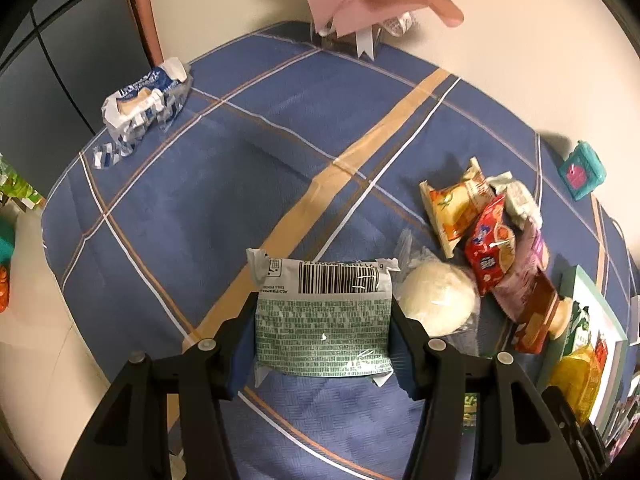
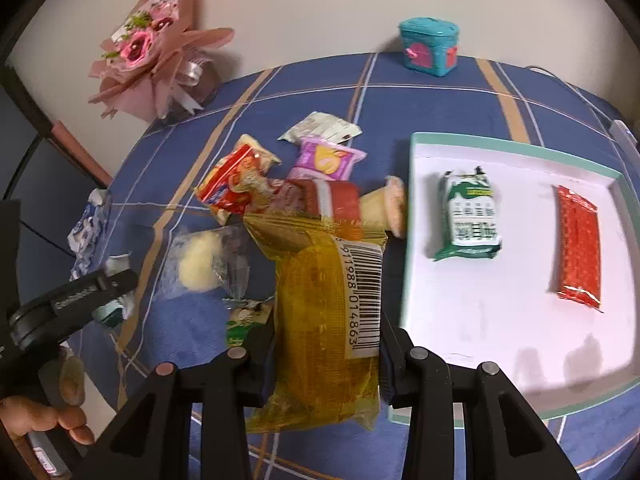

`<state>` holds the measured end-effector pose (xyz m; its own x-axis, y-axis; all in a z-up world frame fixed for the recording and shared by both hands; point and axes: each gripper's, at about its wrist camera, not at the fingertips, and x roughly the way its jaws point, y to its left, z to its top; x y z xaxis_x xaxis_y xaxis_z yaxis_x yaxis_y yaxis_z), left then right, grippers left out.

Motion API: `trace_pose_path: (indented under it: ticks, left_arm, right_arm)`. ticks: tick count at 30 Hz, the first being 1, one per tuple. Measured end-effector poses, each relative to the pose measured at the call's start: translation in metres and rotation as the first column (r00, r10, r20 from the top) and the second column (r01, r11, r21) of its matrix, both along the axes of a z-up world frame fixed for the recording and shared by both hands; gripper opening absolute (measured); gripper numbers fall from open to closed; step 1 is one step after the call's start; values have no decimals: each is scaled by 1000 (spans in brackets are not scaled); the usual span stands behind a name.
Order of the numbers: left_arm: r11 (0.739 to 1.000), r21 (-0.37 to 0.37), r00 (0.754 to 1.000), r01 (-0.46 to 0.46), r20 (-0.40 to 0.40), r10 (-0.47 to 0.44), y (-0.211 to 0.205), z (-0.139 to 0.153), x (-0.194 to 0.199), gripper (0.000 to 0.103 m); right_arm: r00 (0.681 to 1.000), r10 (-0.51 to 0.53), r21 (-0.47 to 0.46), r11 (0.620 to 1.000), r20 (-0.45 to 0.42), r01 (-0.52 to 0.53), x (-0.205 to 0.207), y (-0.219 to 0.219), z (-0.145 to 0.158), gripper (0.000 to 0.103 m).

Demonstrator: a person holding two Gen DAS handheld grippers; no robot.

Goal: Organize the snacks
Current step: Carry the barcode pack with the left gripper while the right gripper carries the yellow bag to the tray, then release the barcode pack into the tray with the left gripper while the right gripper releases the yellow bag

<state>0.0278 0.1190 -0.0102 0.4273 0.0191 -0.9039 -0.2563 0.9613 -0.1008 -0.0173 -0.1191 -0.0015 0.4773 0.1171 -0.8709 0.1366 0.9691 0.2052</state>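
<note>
Where right wrist looks, red packet (image 2: 579, 246) in tray (image 2: 412, 216)

Both wrist views close, angled down over table (image 1: 200, 208); shared: central snack pile (image 2: 280, 184).

Green packet (image 1: 322, 322) (barcode up), yellow packet (image 2: 326, 332).

Warm, kinda dim indoor light in both views. Heavy fisheye bending with black vignette corners. Glare blows out the white tray (image 2: 500, 320), soft shadows at 6 o'clock. The yellow packet (image 2: 320, 320) looks motion-smeared; the left view's sharper.
</note>
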Motion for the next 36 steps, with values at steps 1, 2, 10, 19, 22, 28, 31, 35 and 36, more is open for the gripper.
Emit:
trace_pose_path:
  ticks: [1, 2, 10, 19, 22, 28, 31, 35, 36]
  left_arm:
    - [1000, 1, 1000, 1, 7, -1, -1, 1, 0, 59]
    - [1000, 3, 1000, 3, 14, -3, -2, 3, 0, 59]
    - [994, 31, 993, 102, 53, -104, -51, 15, -9, 59]
    - [930, 81, 930, 360, 56, -364, -157, 18, -32, 59]
    - [885, 99, 885, 455, 57, -461, -192, 17, -44, 59]
    - [796, 123, 798, 592, 46, -601, -246, 11, -64, 59]
    - [773, 124, 776, 622, 33, -629, -260, 4, -68, 59]
    - [753, 141, 759, 643, 18, -651, -270, -6, -67, 59]
    - [747, 141, 753, 650, 11, -657, -272, -9, -67, 59]
  right_arm:
    - [1000, -10, -1, 1000, 1, 10, -1, -4, 1, 41]
    - [1000, -21, 1, 1000, 2, 21, -1, -9, 1, 41]
    - [989, -150, -16, 989, 6, 150, -16, -58, 8, 41]
    - [934, -354, -65, 934, -42, 351, -44, -142, 2, 42]
    - [913, -405, -85, 912, -43, 401, -57, -167, 0, 42]
    - [885, -463, -111, 883, -45, 456, -76, -201, -4, 42]
    - [883, -468, -108, 881, -48, 461, -77, -208, -8, 42]
    - [886, -460, -111, 885, -51, 453, -73, -208, -12, 42]
    - [888, -456, -114, 887, -52, 448, -75, -206, -12, 42]
